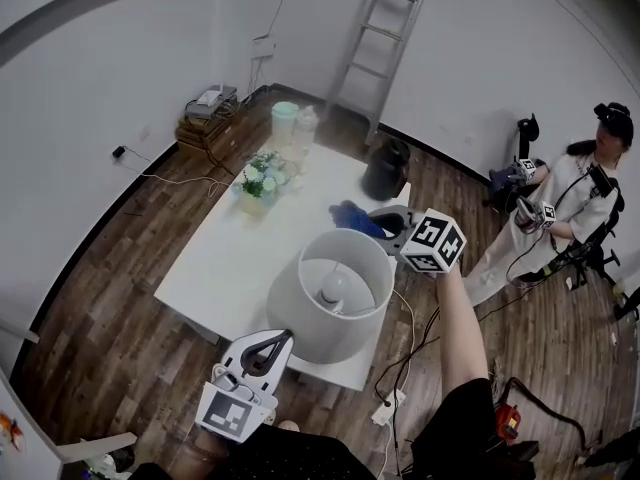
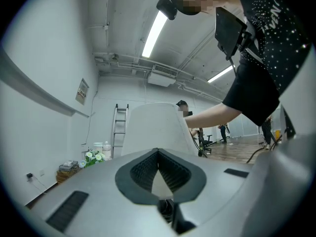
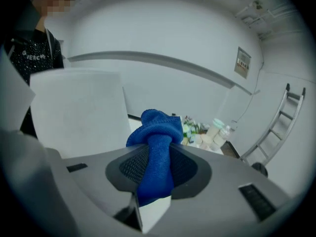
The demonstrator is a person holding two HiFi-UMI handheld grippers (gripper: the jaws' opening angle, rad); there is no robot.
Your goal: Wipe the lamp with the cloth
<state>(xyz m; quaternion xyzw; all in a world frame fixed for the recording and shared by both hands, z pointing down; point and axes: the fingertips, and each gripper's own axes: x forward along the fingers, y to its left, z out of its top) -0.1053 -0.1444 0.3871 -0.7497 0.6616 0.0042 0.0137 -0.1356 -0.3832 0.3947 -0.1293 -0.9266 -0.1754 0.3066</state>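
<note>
- Cloth [image 3: 157,132], blue and bunched, is pinched tight between the jaws of the right hand-held gripper [image 3: 158,154], at 1 o'clock from the lamp [image 1: 315,333] in the head view.
- The left hand-held gripper [image 2: 158,152] has its jaws closed together on nothing, tips just beside the shade at its 7 o'clock.
- The lamp stands upright near the front edge of the white tabletop [image 1: 240,258], its bulb [image 1: 333,288] showing inside the shade.

The left tool [image 1: 283,339] and the right tool [image 1: 388,218] had smooth grey-white shells, with dark ribbed pads [image 2: 143,169] lining their jaws. Each carried a white cube [image 1: 233,414] printed with black square markers. The person wore a black top [image 2: 269,38] flecked with small pale dots, and its sleeve [image 1: 462,413] was short.
</note>
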